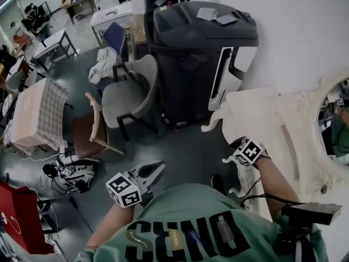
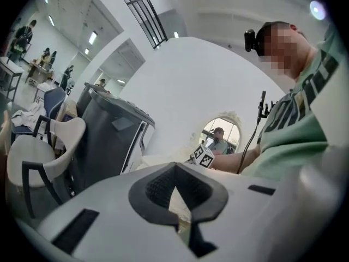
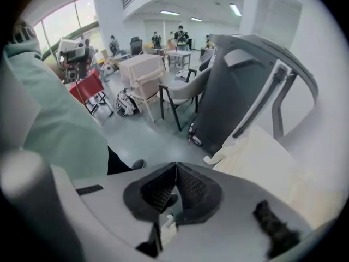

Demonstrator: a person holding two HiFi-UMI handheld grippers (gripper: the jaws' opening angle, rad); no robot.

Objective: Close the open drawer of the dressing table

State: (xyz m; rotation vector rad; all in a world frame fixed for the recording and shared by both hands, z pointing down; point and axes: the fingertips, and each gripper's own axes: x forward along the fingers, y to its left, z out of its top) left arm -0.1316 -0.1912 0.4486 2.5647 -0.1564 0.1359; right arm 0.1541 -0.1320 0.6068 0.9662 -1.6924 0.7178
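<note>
Facing the carved cream dressing table, left hand-held gripper and right hand-held gripper are closed.

The dressing table is cream-white with carved, scrolled edges and stands against a white wall, at the right of the head view. Its flat top is bare and pale. An oval mirror in an ornate carved frame rises at the back, upright, with the room reflected in it. Curled scroll carving runs down the front corner. The drawer is too hidden to tell whether it is open or shut
</note>
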